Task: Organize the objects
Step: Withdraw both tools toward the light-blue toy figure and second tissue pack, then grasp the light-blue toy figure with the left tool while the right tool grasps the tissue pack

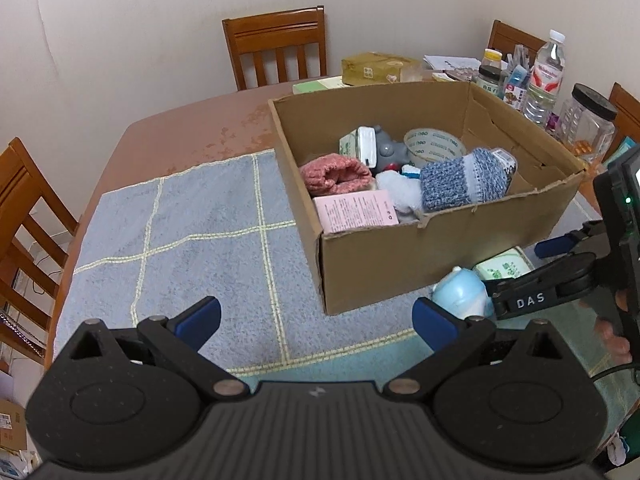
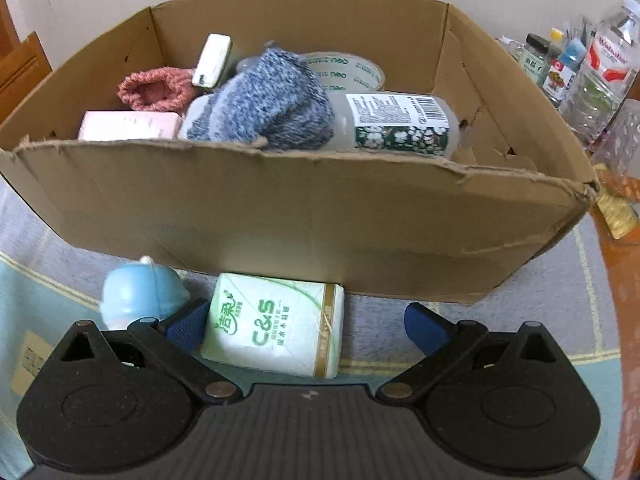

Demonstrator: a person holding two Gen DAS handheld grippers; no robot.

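Two grippers, both spread wide and holding nothing: the right gripper [image 2: 306, 326] straddles a tissue pack [image 2: 276, 324] lying on the blue towel [image 1: 192, 224] against the cardboard box [image 2: 280, 216]; the left gripper [image 1: 316, 320] hovers above the towel.

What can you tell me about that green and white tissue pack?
The tissue pack is a soft, white plastic-wrapped block with green "C&S" lettering and a gold band along one end. It lies flat on the cloth, close against the box, beside a blue toy. The open right gripper straddles it without gripping.
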